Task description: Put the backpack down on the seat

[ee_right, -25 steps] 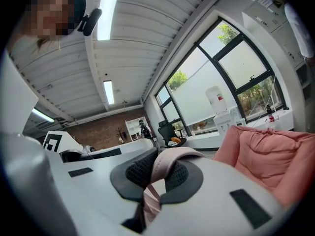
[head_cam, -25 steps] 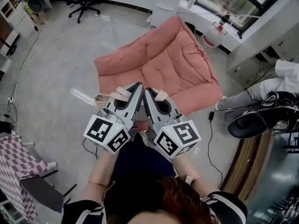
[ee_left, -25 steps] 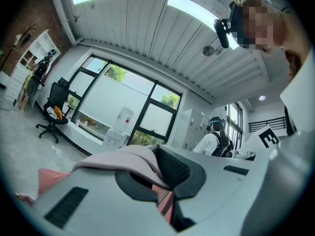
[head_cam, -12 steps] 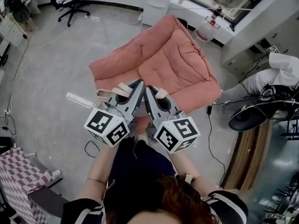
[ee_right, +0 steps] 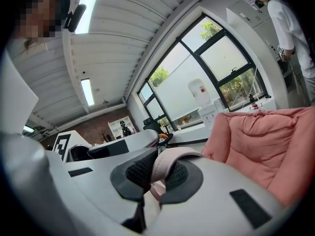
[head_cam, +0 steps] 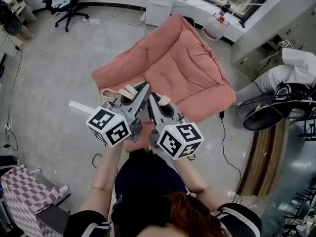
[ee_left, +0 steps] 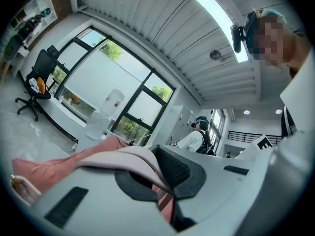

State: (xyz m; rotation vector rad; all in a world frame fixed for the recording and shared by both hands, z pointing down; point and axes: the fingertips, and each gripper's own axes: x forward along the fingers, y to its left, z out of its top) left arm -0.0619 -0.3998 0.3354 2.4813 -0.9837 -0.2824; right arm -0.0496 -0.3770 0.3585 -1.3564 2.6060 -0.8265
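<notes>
Fingers (ee_left: 184, 173) of left gripper (ee_left: 160, 168) and right gripper (ee_right: 152, 173) each pinch a pale backpack strap (ee_right: 170, 162), backpack (head_cam: 140, 139) hanging mostly hidden below them, seat (head_cam: 182, 68) just ahead, set-down not yet done.

The grey concrete floor (head_cam: 54, 88) carries a pink padded floor seat (head_cam: 182, 68), which lies spread out on it. A black office chair (head_cam: 61, 1) stands at the far left and a white water dispenser (head_cam: 160, 1) near the seat's far edge. A black cable (head_cam: 223, 137) runs beside the seat.
</notes>
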